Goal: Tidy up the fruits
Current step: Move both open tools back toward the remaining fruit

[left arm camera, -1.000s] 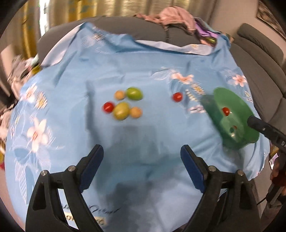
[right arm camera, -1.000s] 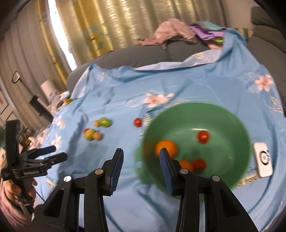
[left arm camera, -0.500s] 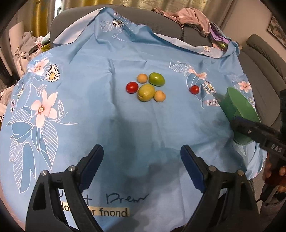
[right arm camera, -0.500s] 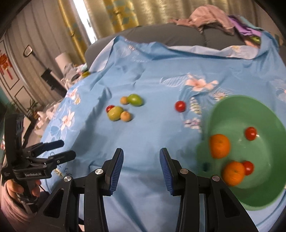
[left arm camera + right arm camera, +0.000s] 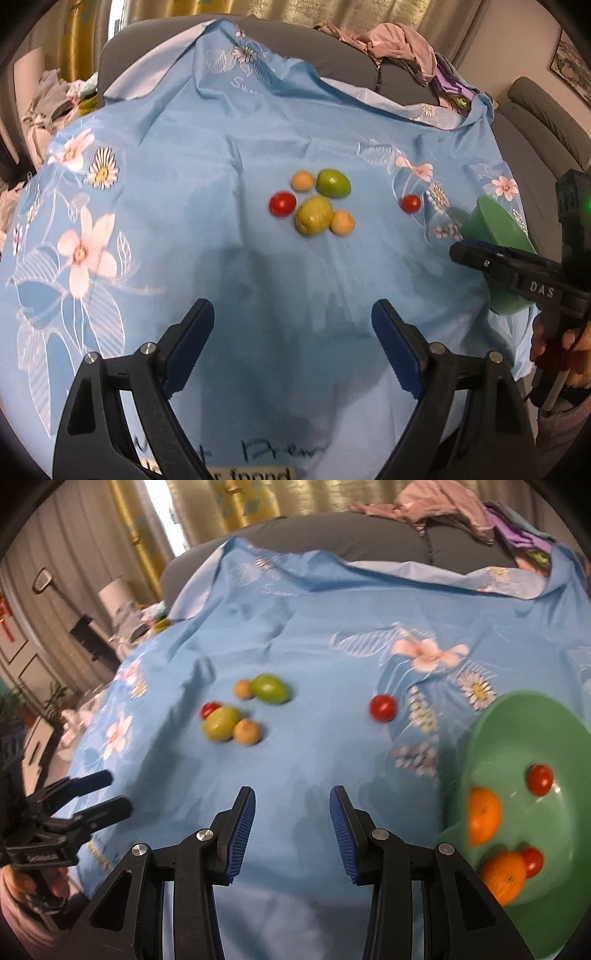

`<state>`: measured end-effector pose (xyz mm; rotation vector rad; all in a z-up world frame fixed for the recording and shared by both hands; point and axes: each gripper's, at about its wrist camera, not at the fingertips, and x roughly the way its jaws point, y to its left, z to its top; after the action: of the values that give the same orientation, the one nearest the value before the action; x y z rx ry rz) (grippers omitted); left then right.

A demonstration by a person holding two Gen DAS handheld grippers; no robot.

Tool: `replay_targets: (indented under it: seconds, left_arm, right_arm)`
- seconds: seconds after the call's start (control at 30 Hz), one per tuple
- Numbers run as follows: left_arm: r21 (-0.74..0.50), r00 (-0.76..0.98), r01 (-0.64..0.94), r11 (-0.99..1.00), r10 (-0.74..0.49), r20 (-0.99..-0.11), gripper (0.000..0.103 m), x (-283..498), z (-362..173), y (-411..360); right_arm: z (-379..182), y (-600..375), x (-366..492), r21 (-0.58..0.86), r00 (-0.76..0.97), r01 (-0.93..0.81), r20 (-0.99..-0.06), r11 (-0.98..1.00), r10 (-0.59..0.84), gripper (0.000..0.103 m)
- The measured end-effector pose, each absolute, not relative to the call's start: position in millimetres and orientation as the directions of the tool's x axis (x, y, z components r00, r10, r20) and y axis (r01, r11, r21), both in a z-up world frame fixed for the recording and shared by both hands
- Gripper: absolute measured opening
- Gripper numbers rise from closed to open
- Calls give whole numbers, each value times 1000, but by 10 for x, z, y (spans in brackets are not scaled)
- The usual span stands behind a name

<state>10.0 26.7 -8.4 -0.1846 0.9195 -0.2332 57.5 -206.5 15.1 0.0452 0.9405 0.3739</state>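
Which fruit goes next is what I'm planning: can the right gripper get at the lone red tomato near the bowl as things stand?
Probably yes. The right gripper is open and empty, and only bare blue cloth lies between it and the lone red tomato. The green bowl sits off to the side.

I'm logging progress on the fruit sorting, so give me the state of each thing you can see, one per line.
Left gripper: open, empty, above the cloth.
Right gripper: open, narrower gap, empty.
Bowl: upright, holds two oranges and two tomatoes.
Lone tomato: loose on the cloth, outside the bowl.
Fruit cluster: five pieces bunched together on the cloth, unsorted.
Cloth: spread out, wrinkled.
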Motion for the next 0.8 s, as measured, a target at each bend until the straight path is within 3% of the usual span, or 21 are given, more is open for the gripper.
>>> replay_targets:
  seconds: [0.57,0.8]
  left_arm:
    - [-252,611,136,958,-281,-740,84,843,-28,316]
    - [-249,593,143,958,-285,-754,81,995,-79,300]
  right_arm:
    - [-122,-1943,1620,-90,555,-131,-832,987,-3,42]
    - [-282,-1929,1854,-99,477,-112,-879,989,-34,42]
